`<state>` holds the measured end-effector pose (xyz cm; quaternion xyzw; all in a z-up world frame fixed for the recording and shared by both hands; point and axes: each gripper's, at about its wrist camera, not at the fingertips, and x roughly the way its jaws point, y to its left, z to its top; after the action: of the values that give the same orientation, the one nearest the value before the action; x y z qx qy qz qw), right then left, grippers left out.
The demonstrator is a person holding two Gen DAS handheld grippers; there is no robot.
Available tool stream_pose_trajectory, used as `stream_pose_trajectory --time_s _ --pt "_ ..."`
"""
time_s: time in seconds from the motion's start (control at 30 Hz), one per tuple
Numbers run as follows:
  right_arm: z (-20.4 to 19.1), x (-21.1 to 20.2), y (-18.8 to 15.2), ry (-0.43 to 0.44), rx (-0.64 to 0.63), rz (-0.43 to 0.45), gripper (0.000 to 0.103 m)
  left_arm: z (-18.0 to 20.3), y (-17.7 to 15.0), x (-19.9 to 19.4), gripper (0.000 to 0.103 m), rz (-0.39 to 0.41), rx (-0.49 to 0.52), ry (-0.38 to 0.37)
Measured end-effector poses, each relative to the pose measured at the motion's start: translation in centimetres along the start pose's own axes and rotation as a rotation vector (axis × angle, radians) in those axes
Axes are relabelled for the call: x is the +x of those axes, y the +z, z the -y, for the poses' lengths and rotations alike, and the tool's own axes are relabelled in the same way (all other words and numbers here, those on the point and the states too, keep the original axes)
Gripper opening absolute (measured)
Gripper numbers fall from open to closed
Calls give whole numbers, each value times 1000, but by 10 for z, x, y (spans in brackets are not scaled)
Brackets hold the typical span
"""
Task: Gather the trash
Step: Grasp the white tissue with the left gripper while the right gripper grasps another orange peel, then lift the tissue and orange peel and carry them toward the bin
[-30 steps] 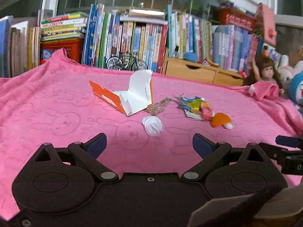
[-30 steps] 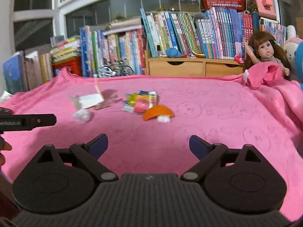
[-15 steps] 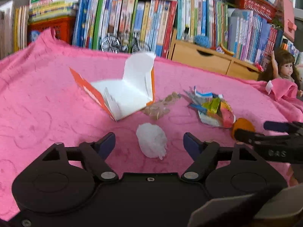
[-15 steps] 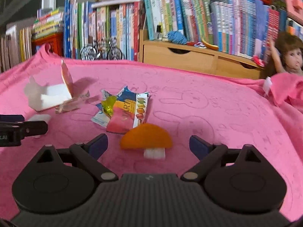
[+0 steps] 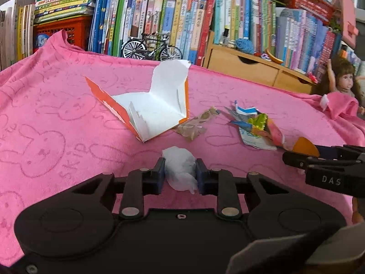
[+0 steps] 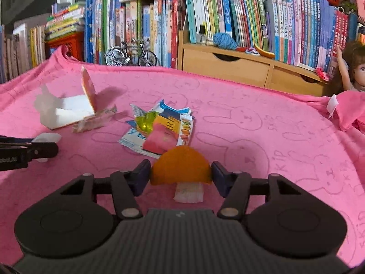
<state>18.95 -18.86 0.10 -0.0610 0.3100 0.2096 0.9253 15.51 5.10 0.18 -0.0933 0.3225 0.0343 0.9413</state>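
Note:
On the pink blanket my left gripper is shut on a crumpled white tissue, pinched between both pads. My right gripper is shut on an orange half-round piece, with a small white scrap lying just under it. Beyond lie a torn orange-and-white carton, a brown wrapper and a heap of colourful wrappers. Each gripper shows in the other's view: the right gripper, the left gripper.
Rows of books line the back, with a toy bicycle, a red crate and a wooden drawer box in front of them. A doll sits at the right, part wrapped in the blanket.
Both grippers have moved forward and down to the blanket. The left jaws have closed on the white tissue, the right jaws on the orange piece; both were open before.

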Motion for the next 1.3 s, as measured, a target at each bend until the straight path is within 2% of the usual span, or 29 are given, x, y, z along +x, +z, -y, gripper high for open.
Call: stream_pose_trajectory --time_s 0.43,0.77,1.3 --pt "-24 -81 -31 127 14 74 62 4 -38 -88 25 70 54 -106" --pt "-49 -114 -70 144 -16 79 64 13 -77 -143 26 114 112 -143" --pt "-80 -154 -112 206 -33 71 64 7 -127 -187 26 51 77 -179"
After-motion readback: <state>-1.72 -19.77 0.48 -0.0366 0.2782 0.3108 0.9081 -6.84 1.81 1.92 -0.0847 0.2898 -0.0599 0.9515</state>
